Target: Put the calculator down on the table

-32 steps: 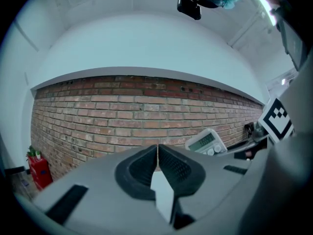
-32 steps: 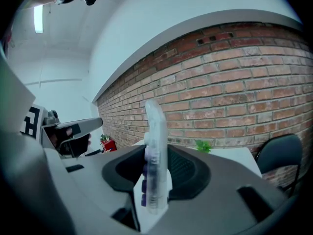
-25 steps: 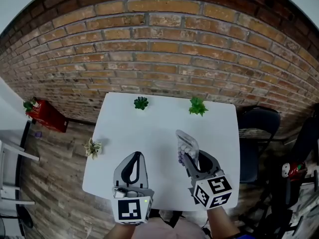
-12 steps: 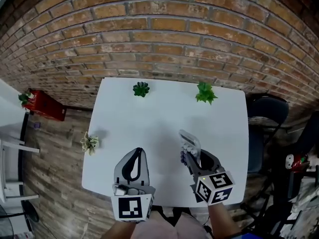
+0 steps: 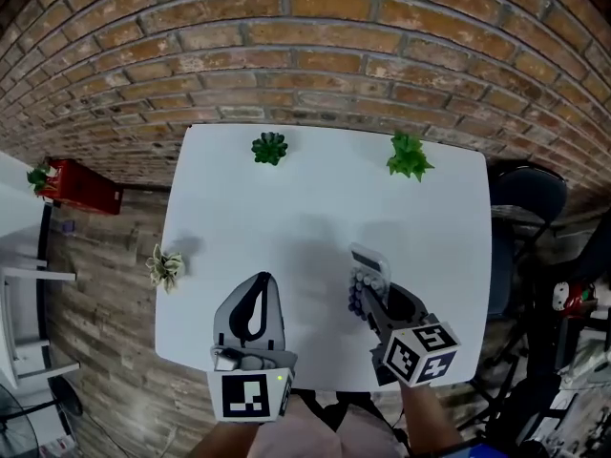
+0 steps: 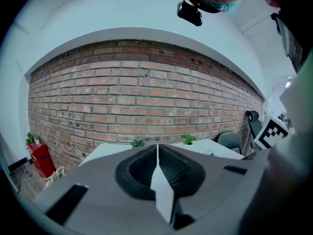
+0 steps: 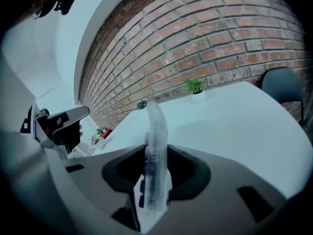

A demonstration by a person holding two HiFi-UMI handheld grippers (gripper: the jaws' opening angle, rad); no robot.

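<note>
Right tool (image 5: 374,305) clamps calculator (image 5: 367,273) edge-up over tabletop (image 5: 286,208); not yet laid down, release pending. Left tool (image 5: 255,305) closed, empty.

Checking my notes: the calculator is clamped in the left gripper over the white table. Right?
No. The calculator is clamped in the right gripper, not the left, over the white table. The right gripper view shows it between those jaws; the left gripper is shut on nothing.
</note>
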